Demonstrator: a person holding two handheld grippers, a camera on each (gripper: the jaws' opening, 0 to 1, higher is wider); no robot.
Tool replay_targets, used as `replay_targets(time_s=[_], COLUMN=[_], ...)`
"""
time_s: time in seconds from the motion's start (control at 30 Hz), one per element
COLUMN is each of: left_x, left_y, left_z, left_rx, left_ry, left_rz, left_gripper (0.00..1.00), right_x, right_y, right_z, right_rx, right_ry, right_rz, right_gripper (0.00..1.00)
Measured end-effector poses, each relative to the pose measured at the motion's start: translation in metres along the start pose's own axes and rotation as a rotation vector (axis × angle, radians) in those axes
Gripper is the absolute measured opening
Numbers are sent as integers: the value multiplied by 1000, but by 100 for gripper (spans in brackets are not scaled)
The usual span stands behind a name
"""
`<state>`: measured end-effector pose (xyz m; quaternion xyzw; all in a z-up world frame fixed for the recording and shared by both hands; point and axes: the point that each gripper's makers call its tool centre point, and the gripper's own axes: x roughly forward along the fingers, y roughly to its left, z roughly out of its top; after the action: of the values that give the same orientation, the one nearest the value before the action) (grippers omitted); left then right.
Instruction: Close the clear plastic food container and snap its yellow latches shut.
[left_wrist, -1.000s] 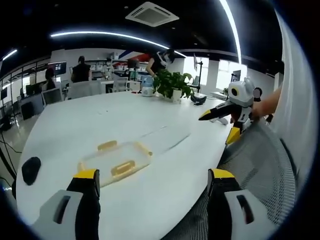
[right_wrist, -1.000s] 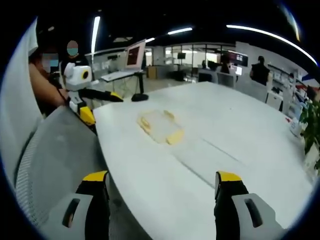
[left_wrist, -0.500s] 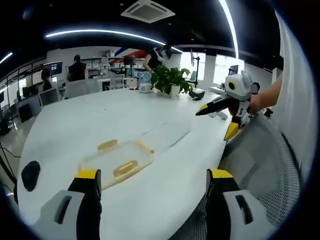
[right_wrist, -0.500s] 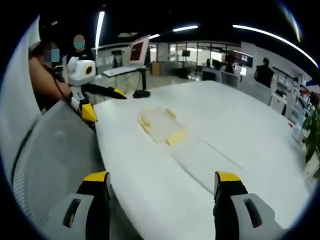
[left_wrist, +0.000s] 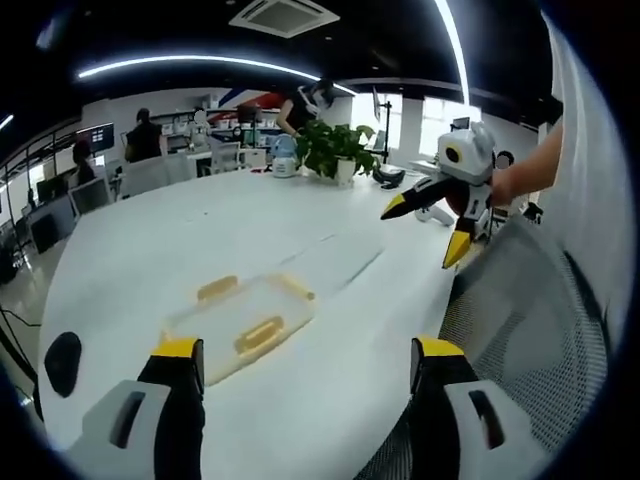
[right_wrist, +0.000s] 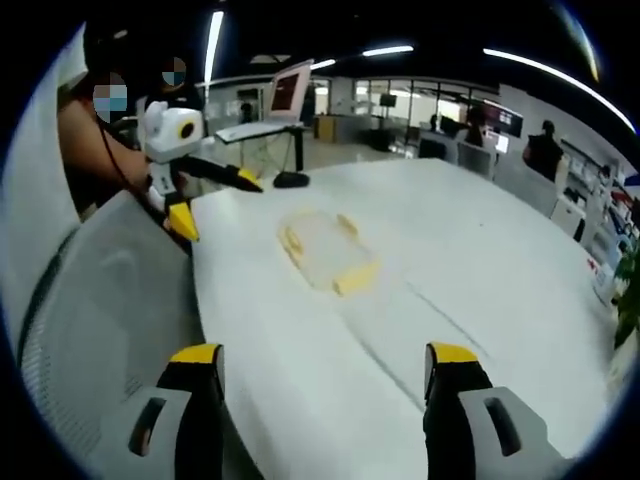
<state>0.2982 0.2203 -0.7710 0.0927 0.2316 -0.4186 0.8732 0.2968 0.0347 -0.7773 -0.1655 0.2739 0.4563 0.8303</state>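
Note:
A flat clear plastic container (left_wrist: 240, 315) with yellow latches (left_wrist: 258, 335) lies on the white table (left_wrist: 150, 240), ahead of and slightly left of my left gripper (left_wrist: 305, 365). That gripper is open, its jaws wide apart and holding nothing. The right gripper (left_wrist: 425, 230) hangs over the table's near edge to the right, open and clear of the container. In the right gripper view the container (right_wrist: 320, 250) lies ahead of my right gripper (right_wrist: 322, 360), with the left gripper (right_wrist: 215, 203) at the upper left. I cannot tell whether the latches are snapped.
A grey mesh chair back (left_wrist: 530, 330) stands between me and the table edge. A black mouse (left_wrist: 62, 360) lies at the left of the table and a potted plant (left_wrist: 330, 150) at its far side. A monitor (right_wrist: 285, 95) and several people are behind.
Both grippers have edged a little forward toward the table, and each looks slightly larger in the other's view. The container has not moved and both pairs of jaws stay open.

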Motion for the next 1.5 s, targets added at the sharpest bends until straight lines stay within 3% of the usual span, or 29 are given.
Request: replay_targets(time_s=[1.5], left_x=[9], left_y=[50], left_z=[-13], left_rx=[129], left_ry=[122], left_rz=[-44], left_gripper=[80], right_x=[49], right_y=[-17], right_z=[41], right_rx=[-157], right_ry=[52], right_rz=[96], right_gripper=[72])
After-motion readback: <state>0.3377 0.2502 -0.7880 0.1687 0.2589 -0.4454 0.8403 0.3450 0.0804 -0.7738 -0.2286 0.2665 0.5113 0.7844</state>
